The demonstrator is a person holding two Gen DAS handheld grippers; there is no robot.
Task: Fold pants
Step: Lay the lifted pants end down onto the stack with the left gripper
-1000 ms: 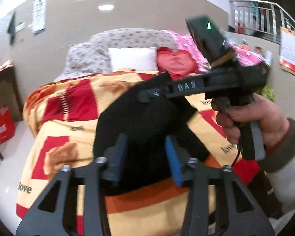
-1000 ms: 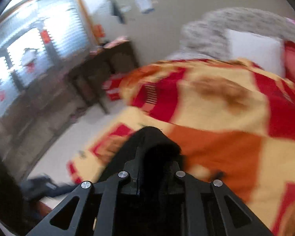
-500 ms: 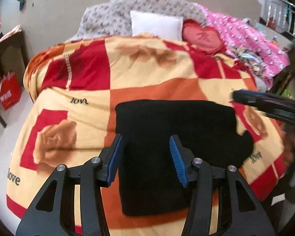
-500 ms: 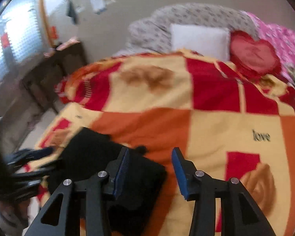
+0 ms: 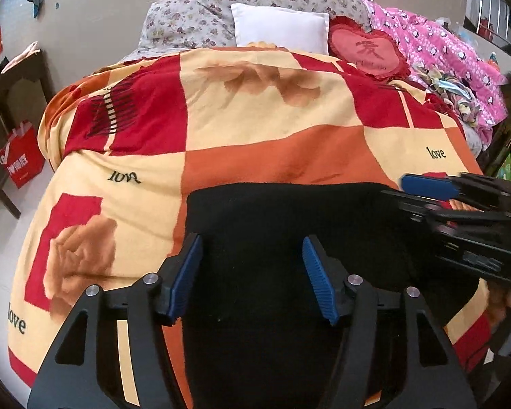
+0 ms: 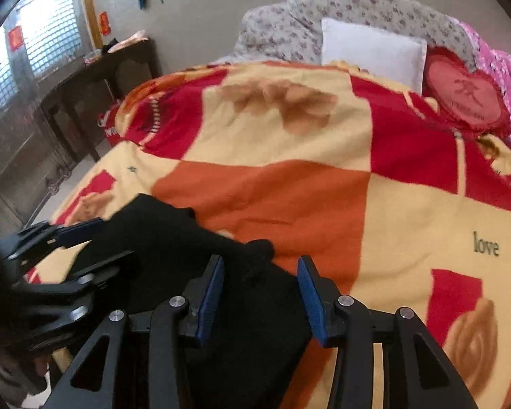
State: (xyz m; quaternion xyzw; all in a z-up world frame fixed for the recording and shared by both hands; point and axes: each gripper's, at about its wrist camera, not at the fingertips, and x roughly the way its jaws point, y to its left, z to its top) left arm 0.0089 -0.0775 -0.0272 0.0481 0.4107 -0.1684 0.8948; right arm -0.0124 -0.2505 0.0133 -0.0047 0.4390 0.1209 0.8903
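checked blanket, white pillow, beige wall

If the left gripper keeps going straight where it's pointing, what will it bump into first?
Most likely the black pants lying on the blanket. The left gripper, its fingers opening with nothing gripped, points right at them.

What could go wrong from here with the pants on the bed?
1. The black pants lie near the blanket's front edge, so a tug might drag them off the bed.
2. Left tongs are opening above the fabric, nothing pinched; closing low could catch the blanket too.
3. Right tongs hover over a bumpy corner, so the fold may go uneven.
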